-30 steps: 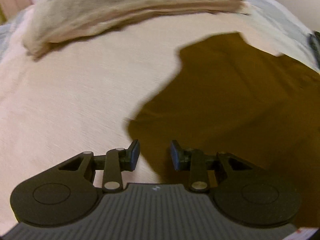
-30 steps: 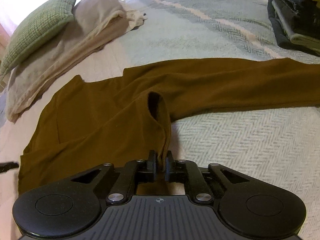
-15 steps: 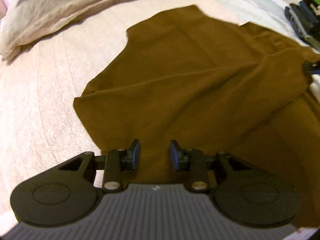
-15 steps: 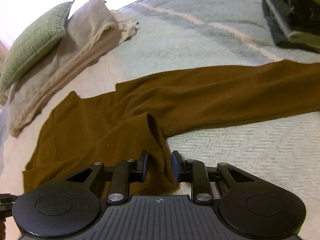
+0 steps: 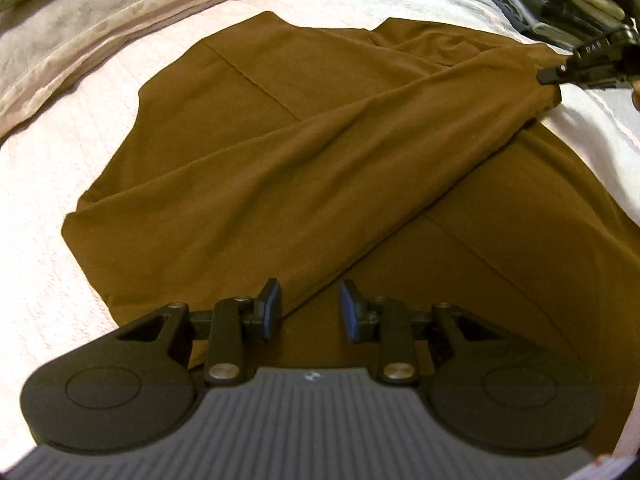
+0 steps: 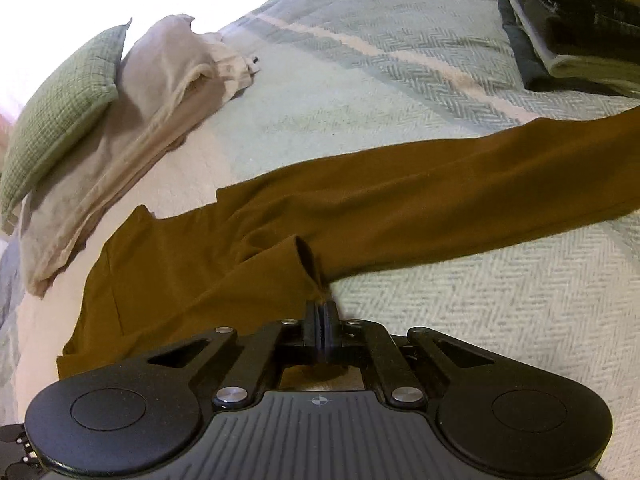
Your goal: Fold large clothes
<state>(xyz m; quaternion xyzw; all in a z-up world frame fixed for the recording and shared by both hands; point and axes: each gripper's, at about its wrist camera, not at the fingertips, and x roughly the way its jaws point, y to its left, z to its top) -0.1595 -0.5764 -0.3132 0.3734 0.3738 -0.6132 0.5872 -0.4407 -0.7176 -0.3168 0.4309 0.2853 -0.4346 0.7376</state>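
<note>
Garment: your brown long-sleeved knit top (image 5: 280, 152) lies spread on the pale herringbone bedspread (image 6: 500, 320).
Right gripper (image 6: 320, 320): your jaws have just closed, pinching the sleeve cuff (image 6: 308, 268).
Left gripper (image 5: 306, 312): your jaws stand apart above the top's body, gripping nothing.
Nearby: stack of folded dark clothes (image 6: 580, 28).

text: letters "DAS", faint, partly legible | on: right tongs (image 5: 592, 62) body, seen from left wrist view | elsewhere: no words or numbers readable
</note>
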